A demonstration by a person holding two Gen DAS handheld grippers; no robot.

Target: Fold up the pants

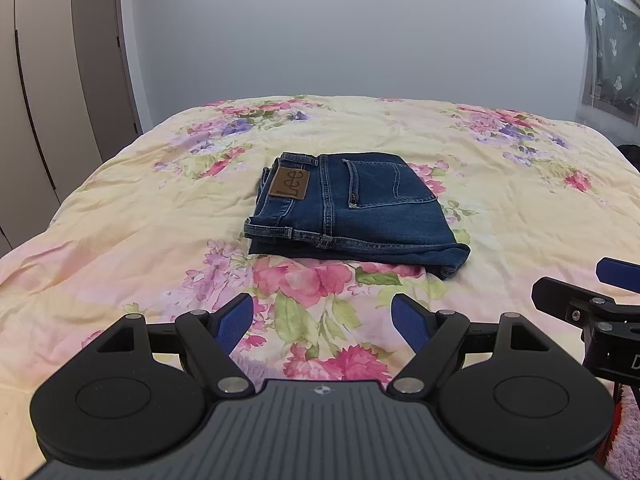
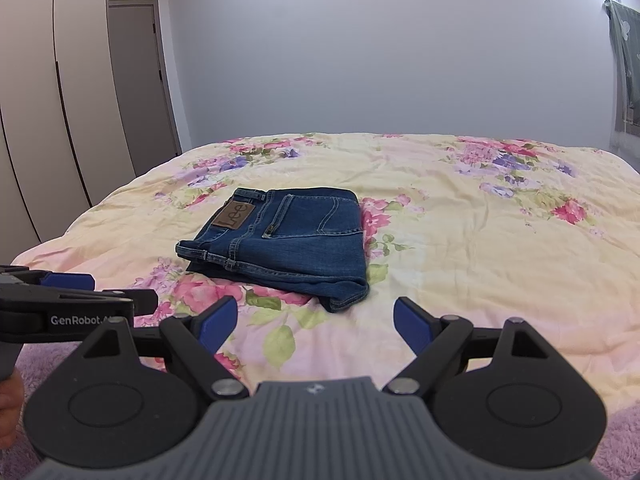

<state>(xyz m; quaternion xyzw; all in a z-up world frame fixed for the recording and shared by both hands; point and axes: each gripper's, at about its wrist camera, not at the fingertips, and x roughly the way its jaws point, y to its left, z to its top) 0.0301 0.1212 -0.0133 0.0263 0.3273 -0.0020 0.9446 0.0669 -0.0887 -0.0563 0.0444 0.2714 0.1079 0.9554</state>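
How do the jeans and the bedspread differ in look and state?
The jeans are plain dark blue; the bedspread is pale yellow with pink and purple flowers. The jeans are folded into a compact stack; the bedspread lies spread out and wrinkled. Neither is touched by a gripper.

Bed with floral quilt (image 1: 500,208) fills the lower half of both views: cream ground, pink and purple flower clusters, green leaves, lightly wrinkled. Everything below is placed relative to that bed. Plain pale wall (image 1: 360,32) behind its far edge. Wardrobe (image 2: 44,100) with tall beige doors stands off its left side; a grey door (image 2: 136,80) sits just past the wardrobe, at the bed's far-left corner. Grey-green curtain (image 1: 612,56) with white shapes hangs beyond the far-right corner. Fuzzy lilac blanket (image 2: 624,440) lies along the near edge, lower corners of the right wrist view.
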